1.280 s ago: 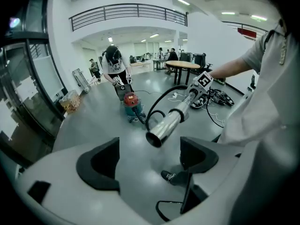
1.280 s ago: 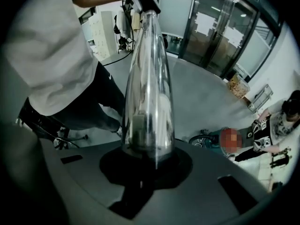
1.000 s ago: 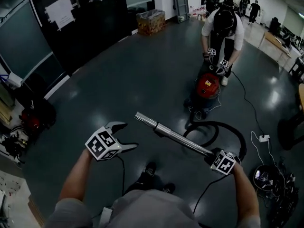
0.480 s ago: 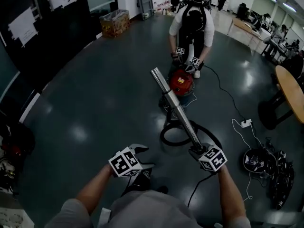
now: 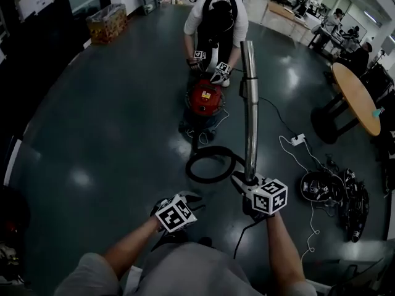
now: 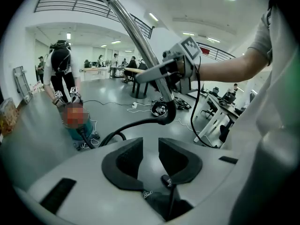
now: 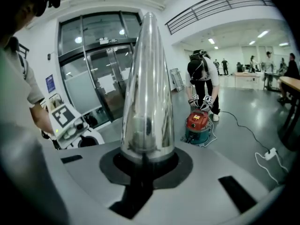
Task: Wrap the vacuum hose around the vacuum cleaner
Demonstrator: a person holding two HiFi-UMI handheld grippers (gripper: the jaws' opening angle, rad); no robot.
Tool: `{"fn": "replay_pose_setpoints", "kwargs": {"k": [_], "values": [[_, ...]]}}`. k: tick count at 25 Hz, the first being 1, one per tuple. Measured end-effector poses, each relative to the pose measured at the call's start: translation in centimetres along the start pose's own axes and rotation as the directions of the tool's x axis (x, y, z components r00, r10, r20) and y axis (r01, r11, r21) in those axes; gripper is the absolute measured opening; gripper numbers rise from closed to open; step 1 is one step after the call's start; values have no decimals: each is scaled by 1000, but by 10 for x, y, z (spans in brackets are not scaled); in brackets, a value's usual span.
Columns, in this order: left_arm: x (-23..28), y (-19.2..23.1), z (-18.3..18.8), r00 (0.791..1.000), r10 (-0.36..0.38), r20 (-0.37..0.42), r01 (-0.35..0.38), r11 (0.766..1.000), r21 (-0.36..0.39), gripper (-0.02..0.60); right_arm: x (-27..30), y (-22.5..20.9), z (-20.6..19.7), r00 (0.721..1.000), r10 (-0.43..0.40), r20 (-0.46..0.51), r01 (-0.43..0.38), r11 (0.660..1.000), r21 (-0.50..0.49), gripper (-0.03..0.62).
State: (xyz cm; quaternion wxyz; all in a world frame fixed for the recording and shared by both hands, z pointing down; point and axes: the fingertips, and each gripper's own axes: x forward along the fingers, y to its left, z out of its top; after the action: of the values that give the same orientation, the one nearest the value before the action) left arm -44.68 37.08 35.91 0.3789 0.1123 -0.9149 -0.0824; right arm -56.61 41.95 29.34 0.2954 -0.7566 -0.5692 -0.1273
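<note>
The gathering step is in hand. The right gripper (image 5: 245,184) is clamped on the foot of the chrome wand (image 5: 249,110), which points up and away over the floor (image 5: 111,116). The left gripper (image 5: 192,200) has just been closing its jaws on nothing, and only a narrow slot shows between them. The black hose (image 6: 136,124) drops from the wand into a loose loop on the floor, just short of the red vacuum cleaner (image 5: 203,98). That stands well ahead on the open floor, another person (image 5: 216,17) bent over it. Next, probably, the left gripper must reopen and catch the slack hose for carrying to the cleaner. The hose looks limp and ribbed, the wand rigid and shiny.
</note>
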Motion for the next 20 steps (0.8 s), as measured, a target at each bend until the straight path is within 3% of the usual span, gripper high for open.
{"fn": "replay_pose_setpoints", "kwargs": {"k": [4,9,10,14,20], "values": [[23,-8,1,997,-71,-7,71,997,29,113,5,-14,27,991,-75,108,60,989,136,58],[45,-7,17,995,-103,18,102,994,45,115,7,-32,54,953,-193,232,114,942,316,58],[49,-7,20,994,-110,22,109,993,49,120,7,-36,59,944,-214,252,117,929,351,58],[67,-1,24,992,-122,20,121,991,50,248,1,-62,68,895,-316,316,134,864,485,58],[89,23,34,999,-34,43,34,999,-1,262,-5,-99,76,825,-417,382,72,747,661,58]]}}
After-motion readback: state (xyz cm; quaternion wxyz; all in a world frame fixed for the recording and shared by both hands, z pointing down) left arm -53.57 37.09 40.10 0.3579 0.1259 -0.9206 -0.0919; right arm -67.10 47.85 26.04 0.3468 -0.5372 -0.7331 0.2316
